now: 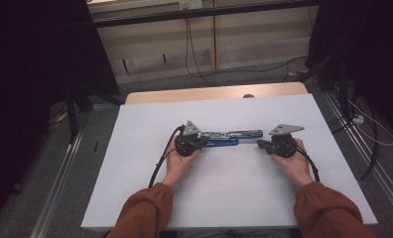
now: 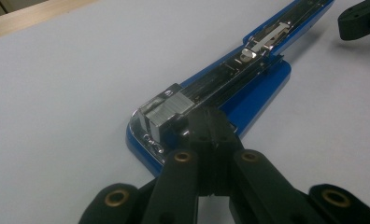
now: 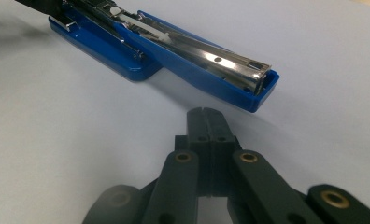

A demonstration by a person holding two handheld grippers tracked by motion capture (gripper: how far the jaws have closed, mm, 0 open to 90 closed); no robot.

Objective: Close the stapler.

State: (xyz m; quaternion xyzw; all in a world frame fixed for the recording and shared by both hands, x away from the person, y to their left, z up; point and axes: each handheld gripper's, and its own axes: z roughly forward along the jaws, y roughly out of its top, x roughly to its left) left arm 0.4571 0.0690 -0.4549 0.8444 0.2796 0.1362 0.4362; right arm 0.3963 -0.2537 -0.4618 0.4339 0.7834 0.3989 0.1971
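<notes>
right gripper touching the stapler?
No: in the right gripper view the shut right gripper rests on the white table, with a bare gap before the open blue stapler.

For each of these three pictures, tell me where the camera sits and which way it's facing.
High view: above the person's side, facing forward and down on the white table; forearms, both hands.
Left gripper view: on the left hand-held gripper, facing along the opened blue stapler from its staple-loaded end; shut jaws.
Right gripper view: on the right hand-held gripper, facing the stapler's other end; shut jaws, apart from it.
All three share the stapler.

Lab: curtained rig, trailing floor cables (image 1: 194, 54)
</notes>
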